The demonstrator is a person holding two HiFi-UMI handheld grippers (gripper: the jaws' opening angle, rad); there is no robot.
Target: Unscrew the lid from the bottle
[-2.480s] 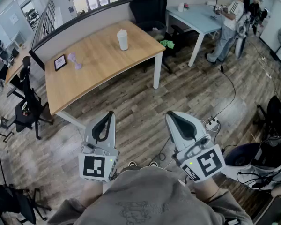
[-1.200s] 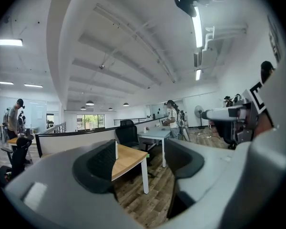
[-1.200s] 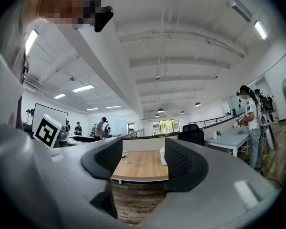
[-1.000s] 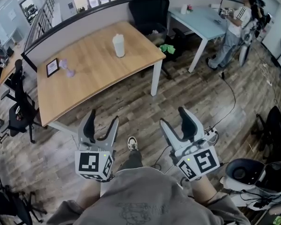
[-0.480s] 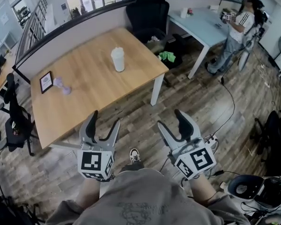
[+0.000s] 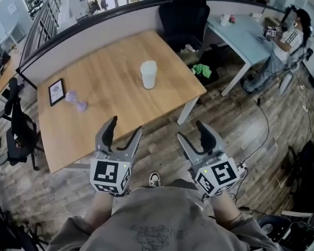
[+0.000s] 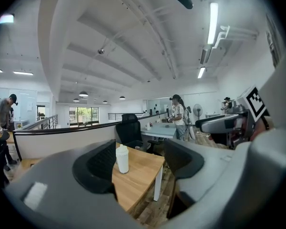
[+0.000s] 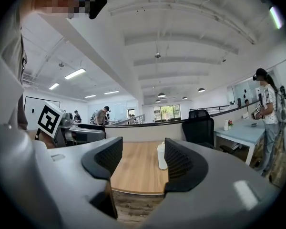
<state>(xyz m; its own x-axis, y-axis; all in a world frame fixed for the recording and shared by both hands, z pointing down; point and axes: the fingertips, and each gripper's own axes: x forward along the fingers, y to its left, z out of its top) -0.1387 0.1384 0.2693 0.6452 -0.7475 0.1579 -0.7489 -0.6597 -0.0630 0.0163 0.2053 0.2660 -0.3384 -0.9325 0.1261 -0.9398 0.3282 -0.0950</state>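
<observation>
Head view, bottle: the white bottle [image 6: 148, 75] is standing upright on the wooden surface [image 6: 110, 95], towards its far right part, with the lid [image 6: 148, 65] on.
Head view, grippers: the left gripper [image 6: 125, 127] and the right gripper [image 6: 192, 132] are hovering side by side just off the surface's near edge. Both are partly open and holding nothing.
Left gripper view: the jaws are standing apart with only air between them. The bottle [image 7: 122, 159] is showing far off on the surface, beside the left pad.
Right gripper view: the jaws are likewise parted and empty. The bottle [image 8: 161, 157] is sitting well beyond them on the surface.
Step in hand: by the look of it the reach is under way, and no unscrewing has begun.
Next move: both grippers are needing to travel in over the surface. One should be closing on the bottle's body to steady it while the other settles round the lid, ready to twist.
</observation>
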